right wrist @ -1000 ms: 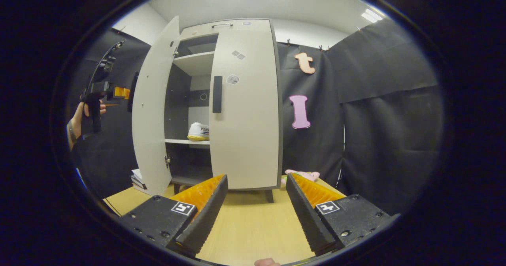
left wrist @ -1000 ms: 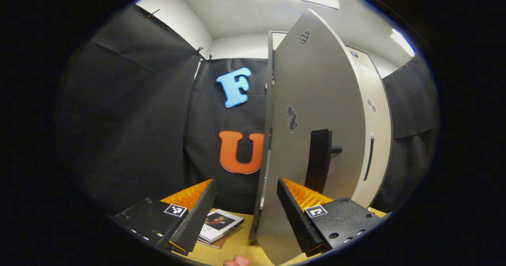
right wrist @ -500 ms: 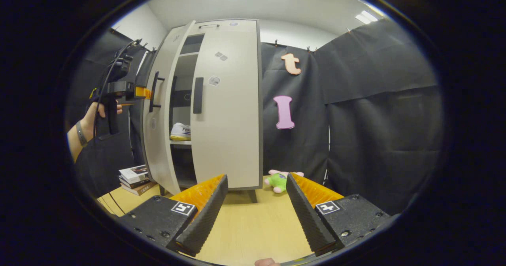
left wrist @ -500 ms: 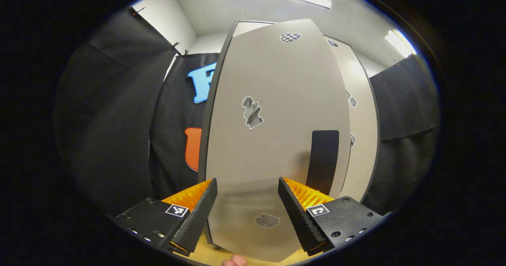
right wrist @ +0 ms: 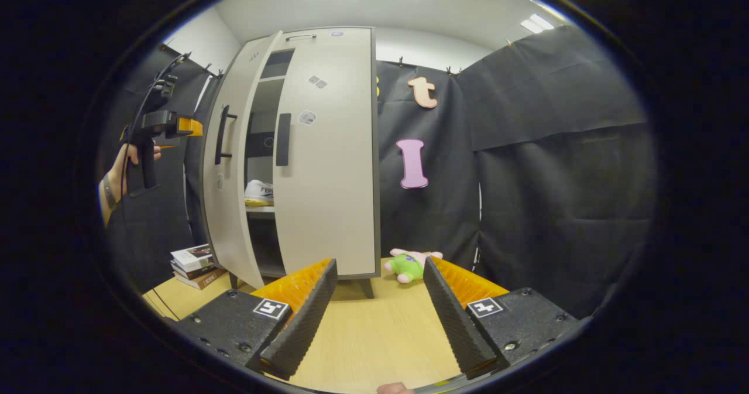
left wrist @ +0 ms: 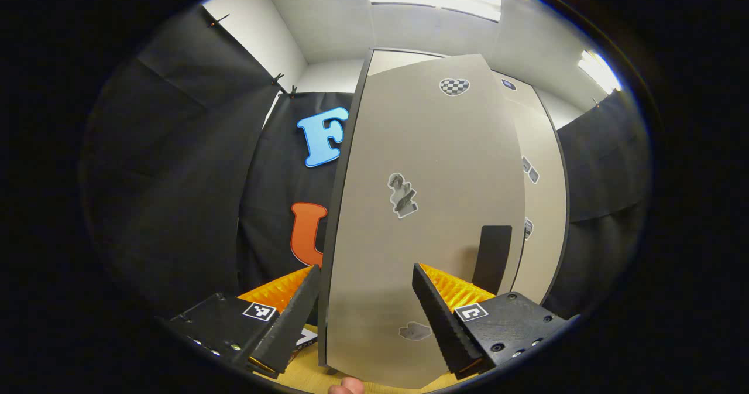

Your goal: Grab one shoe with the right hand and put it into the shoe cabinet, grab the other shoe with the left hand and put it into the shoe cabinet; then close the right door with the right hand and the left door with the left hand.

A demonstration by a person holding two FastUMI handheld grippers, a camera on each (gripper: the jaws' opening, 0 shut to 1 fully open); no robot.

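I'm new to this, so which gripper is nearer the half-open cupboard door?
Left. The left gripper faces the left door close up; the right gripper sits back over the table.

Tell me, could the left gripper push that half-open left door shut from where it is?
Probably yes. The left gripper faces the left door head-on, its open fingers framing bare panel, and nothing stands between them.

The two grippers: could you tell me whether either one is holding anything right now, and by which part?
Nothing is held. The left gripper is open in front of the left door, gripping nothing; the right gripper is open over the wooden floor.
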